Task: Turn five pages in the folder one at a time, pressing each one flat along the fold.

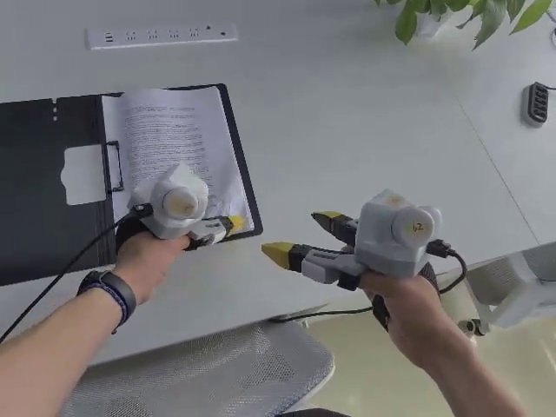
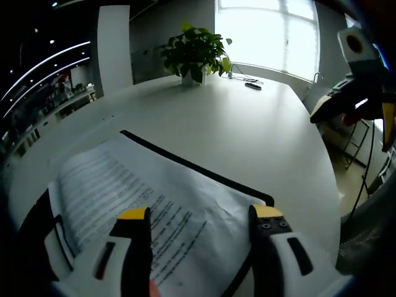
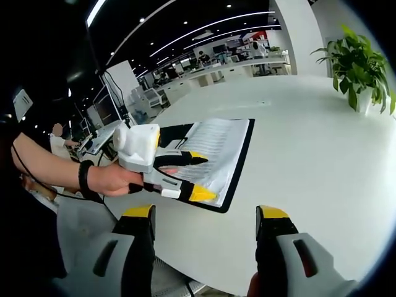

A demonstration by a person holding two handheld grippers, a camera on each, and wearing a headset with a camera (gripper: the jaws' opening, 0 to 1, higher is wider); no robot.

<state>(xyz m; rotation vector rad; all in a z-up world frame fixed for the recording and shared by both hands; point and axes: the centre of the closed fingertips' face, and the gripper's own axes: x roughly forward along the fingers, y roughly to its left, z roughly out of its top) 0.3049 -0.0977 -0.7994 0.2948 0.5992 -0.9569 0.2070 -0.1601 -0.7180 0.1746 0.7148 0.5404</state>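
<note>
The folder (image 1: 35,217) lies open on our tabletop (image 1: 365,130). Our left hand-held gripper (image 2: 200,213), jaws apart, sits over the page (image 1: 174,130) near its corner; our right hand-held gripper (image 1: 302,235), jaws apart, hovers beside the folder.

Black folder (image 1: 52,208) lies open, printed page (image 1: 178,143) flat on right.

Head view: I look down and forward from above the table's (image 1: 347,130) near edge, fairly close.

Left gripper view: I sit low over the folder's (image 2: 142,198) open page, very near it. I face across the tabletop to the plant (image 2: 195,52) at the far edge.

Right gripper view: from the near edge I face sideways toward the left gripper (image 3: 201,177).

All three views share folder, plant and tabletop.
</note>
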